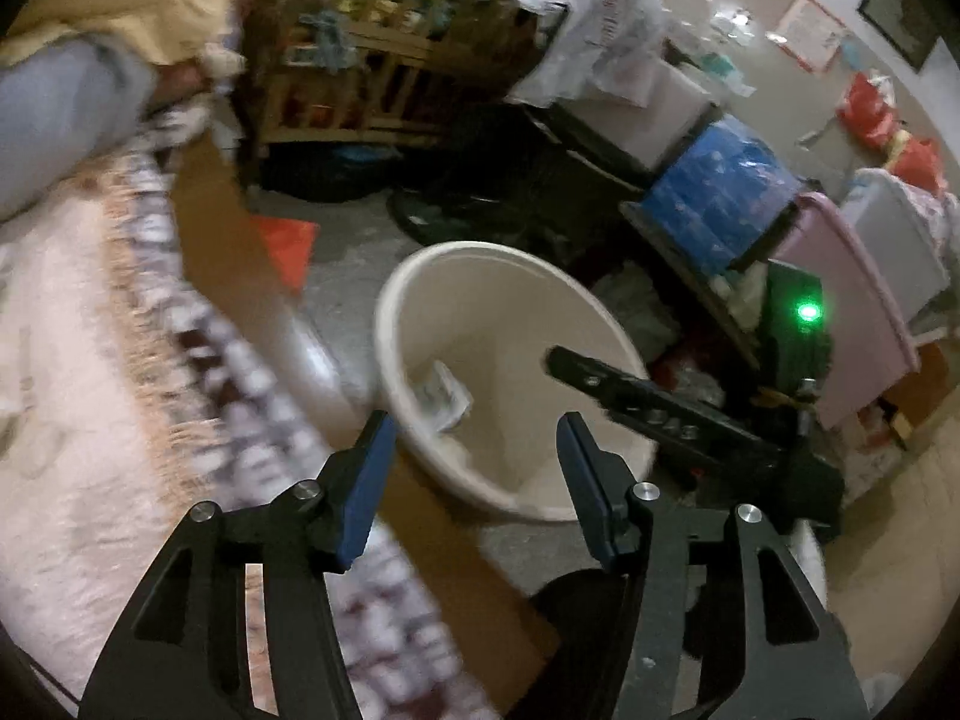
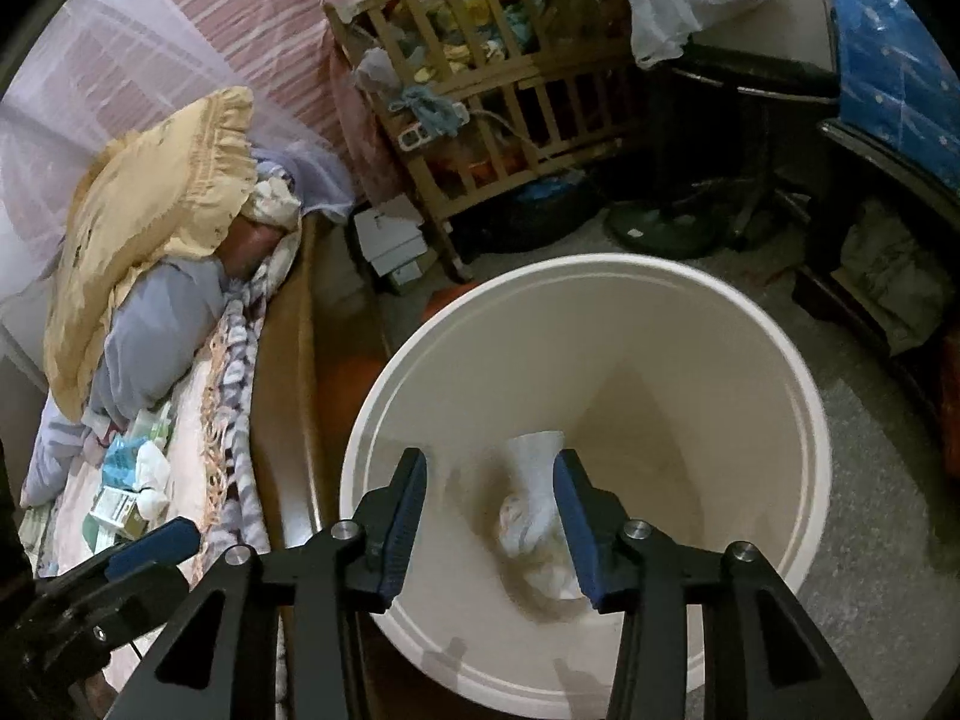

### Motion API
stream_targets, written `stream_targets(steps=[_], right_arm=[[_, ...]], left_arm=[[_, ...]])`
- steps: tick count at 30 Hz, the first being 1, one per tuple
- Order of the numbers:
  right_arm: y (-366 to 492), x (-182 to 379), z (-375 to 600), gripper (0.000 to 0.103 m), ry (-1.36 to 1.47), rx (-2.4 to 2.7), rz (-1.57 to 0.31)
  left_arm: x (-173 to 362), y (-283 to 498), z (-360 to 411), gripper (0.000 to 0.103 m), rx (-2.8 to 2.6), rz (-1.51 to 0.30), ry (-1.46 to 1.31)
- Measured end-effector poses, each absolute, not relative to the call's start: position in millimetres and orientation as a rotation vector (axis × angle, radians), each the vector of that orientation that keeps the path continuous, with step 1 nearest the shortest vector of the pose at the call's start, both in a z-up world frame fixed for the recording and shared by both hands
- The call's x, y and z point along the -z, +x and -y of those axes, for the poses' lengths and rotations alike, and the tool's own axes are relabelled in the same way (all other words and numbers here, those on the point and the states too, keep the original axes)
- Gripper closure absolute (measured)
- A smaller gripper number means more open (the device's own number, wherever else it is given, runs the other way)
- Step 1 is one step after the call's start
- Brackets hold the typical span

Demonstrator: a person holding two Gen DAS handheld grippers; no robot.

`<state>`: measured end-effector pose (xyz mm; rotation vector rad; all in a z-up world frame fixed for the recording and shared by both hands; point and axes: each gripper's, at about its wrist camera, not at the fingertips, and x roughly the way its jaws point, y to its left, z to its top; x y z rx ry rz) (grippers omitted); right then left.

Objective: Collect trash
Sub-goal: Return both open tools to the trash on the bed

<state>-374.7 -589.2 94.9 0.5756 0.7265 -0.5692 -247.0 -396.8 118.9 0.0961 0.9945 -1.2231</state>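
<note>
The room was dim and warm-toned. Fisheye bending darkened the corners. The left view smeared with motion blur along the bed [image 1: 90, 372]; a green LED [image 1: 808, 313] glared.

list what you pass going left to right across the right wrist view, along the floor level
yellow pillow → small boxes on the bed → wooden bed edge → white bucket → dark furniture at the far right

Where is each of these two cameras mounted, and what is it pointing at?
Left wrist: sits on the left gripper, angled down at the round cream plastic bucket; the right gripper shows.
Right wrist: on the right gripper, above the bucket; the left gripper shows.
Shared: bucket, crumpled white trash.
</note>
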Motion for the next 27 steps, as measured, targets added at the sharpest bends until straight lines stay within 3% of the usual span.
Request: stream_targets(steps=[14,16,20,27], right_arm=[[-323.1,-105.1,514.3,0.060,0.455,0.407,-0.763],[-314.7,-106.7,501.7,0.058,0.443,0.382,-0.767],[-294.1,-108.2,471.1,0.044,0.405,0.318,-0.782],[-257.0,-106.3,417.7,0.044,0.350,0.176,-0.816]], left_arm=[[-109.4,-208.2,291.3,0.048,0.829,-0.931,0.166],[-111.4,-204.8,277.7,0.048,0.781,-0.909,0.182],[-115.1,-197.9,252.7,0.048,0.704,-0.880,0.206],[-118.0,-182.3,200.9,0.048,0.600,-0.879,0.198]])
